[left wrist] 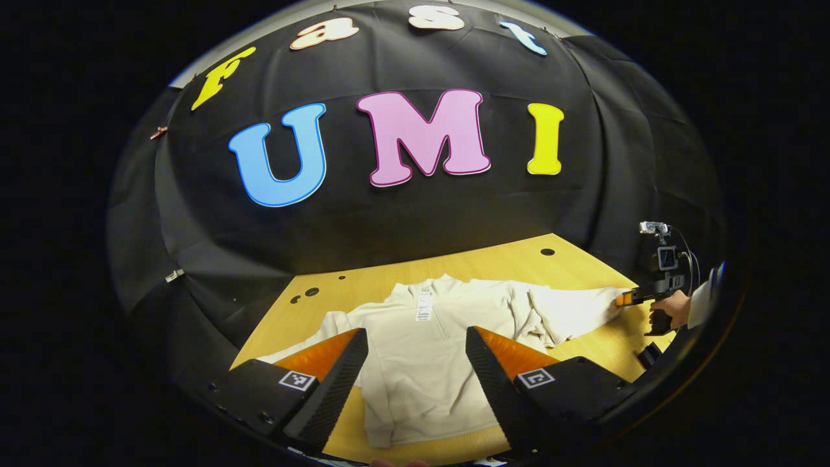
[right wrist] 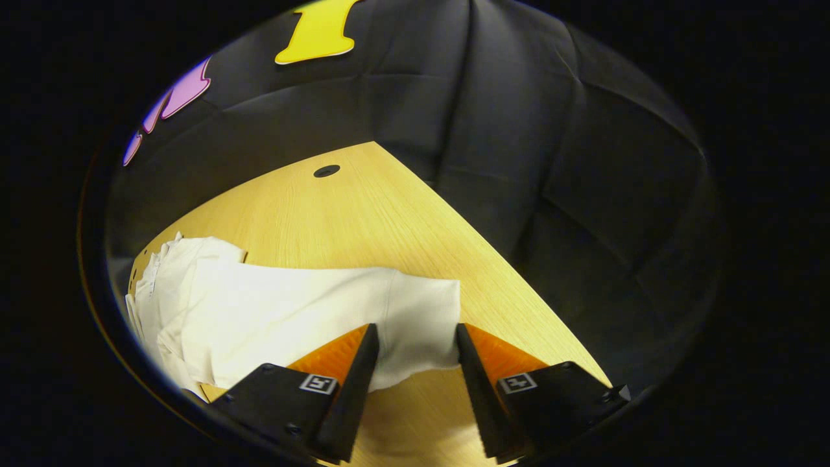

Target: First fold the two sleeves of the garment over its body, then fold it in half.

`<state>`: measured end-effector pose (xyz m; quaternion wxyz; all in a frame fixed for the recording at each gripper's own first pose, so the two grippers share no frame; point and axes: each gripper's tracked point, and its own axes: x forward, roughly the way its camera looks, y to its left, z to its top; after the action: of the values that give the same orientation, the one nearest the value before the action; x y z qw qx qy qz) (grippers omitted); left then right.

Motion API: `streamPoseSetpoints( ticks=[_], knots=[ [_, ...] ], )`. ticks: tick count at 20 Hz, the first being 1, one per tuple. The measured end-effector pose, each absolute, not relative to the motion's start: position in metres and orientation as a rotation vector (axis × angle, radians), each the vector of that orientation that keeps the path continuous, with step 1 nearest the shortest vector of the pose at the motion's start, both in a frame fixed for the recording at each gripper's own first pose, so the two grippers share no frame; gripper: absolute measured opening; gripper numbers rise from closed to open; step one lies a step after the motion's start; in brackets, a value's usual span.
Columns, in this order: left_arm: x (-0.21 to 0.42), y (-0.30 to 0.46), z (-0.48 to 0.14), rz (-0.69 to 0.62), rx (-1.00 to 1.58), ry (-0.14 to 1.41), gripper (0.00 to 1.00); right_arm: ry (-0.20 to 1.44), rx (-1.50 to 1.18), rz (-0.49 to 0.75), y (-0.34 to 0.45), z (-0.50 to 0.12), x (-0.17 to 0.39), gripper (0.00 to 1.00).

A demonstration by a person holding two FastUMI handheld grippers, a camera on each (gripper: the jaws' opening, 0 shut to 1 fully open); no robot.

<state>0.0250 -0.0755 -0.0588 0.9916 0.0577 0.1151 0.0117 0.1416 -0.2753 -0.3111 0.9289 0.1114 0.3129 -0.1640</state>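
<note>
Garment (left wrist: 421, 350) flat on table (left wrist: 493, 259), jaws apart.

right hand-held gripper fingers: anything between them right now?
In the right gripper view, the cuff end of the garment's sleeve lies between the open fingers of the right hand-held gripper, over the wooden table. Contact can't be told.

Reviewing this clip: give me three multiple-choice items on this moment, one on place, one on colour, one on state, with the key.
1. Where does the garment lie?
A. on the wooden table
B. on the floor
C. on a chair

2. What colour is the garment?
A. navy
B. cream
C. red

3. How is the right hand-held gripper?
A. shut on the collar
C. hidden
B. open, either side of the sleeve's end

Key: 1 A, cloth spread on wood; 2 B, pale off-white fabric; 3 B, a gap between its fingers with the cuff there.
</note>
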Motion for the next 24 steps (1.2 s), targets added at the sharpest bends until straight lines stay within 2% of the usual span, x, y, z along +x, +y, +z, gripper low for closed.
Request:
streamPoseSetpoints(
  ticks=[1, 3, 5, 15, 24],
  knots=[
    [0.025, -0.075, -0.059, 0.023, 0.117, 0.233, 0.97, 0.642, 0.228, -0.331, -0.272, -0.312, 0.145, 0.59],
    [0.023, -0.073, -0.060, 0.020, 0.120, 0.234, 0.97, 0.650, 0.257, -0.346, -0.265, -0.313, 0.150, 0.23],
    [0.021, -0.069, -0.061, 0.016, 0.121, 0.231, 0.97, 0.655, 0.273, -0.340, -0.263, -0.311, 0.145, 0.11],
    [0.014, -0.040, -0.060, -0.017, 0.063, 0.191, 0.97, 0.397, 0.363, -0.233, -0.188, -0.186, 0.119, 0.09],
    [-0.003, 0.007, -0.064, -0.017, 0.025, 0.166, 0.97, 0.332, 0.244, -0.003, -0.033, -0.134, 0.114, 0.09]
  ],
)
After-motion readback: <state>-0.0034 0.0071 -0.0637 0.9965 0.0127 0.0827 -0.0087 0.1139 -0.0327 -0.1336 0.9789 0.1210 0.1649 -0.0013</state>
